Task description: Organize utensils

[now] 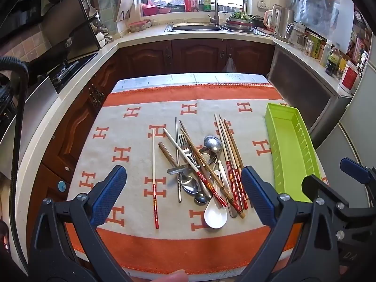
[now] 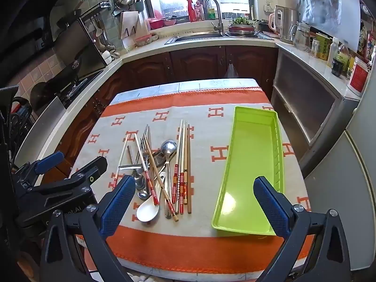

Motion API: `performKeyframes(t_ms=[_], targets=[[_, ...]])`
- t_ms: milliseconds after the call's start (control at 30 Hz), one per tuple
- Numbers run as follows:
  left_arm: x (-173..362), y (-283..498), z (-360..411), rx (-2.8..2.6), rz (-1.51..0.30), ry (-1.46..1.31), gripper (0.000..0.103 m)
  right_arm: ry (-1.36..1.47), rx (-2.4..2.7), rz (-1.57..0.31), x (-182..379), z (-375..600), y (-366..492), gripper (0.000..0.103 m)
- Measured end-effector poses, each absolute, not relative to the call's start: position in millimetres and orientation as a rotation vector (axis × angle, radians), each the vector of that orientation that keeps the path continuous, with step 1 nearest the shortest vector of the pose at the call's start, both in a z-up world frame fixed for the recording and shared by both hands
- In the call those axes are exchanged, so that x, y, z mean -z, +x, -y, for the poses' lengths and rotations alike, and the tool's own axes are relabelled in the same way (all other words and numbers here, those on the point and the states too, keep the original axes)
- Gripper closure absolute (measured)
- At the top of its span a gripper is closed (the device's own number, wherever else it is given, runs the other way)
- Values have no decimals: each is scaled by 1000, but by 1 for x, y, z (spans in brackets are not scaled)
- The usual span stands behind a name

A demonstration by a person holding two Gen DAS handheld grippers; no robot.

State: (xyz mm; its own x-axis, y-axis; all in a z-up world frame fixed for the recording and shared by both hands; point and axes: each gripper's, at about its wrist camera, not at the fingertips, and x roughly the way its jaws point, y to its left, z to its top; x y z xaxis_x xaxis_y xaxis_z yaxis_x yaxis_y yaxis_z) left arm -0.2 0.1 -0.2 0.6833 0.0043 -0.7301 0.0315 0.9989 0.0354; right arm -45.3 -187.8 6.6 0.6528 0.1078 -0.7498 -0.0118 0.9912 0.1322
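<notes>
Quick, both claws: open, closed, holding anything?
Left claw: open, holding nothing, above the utensil pile.
Right claw: open, holding nothing, near the green tray.

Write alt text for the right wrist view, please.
Open right gripper hovers over a table with an orange patterned cloth. A jumbled pile of chopsticks, spoons and forks lies left of an empty green tray; the left gripper shows at far left.

The left gripper (image 1: 184, 196) and right gripper (image 2: 193, 205) are black, angular frames with silver screws. Each finger carries a blue, dimpled pad (image 1: 108, 193). Behind the left tongs runs a black cable (image 1: 21, 89); white lettering marks its body.
</notes>
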Motion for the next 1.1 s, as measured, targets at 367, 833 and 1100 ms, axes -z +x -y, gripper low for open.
performKeyframes(t_ms=[367,833,1100], targets=[[0,-5,2,11,-845,41,6,144,-83,-839,-6,190,-53,1],[8,-9,-4,11,-871,25,6,166,-100,-853,-2,188,-52,1],[9,-9,-4,13,-872,25,6,165,-102,-854,-1,187,-52,1]])
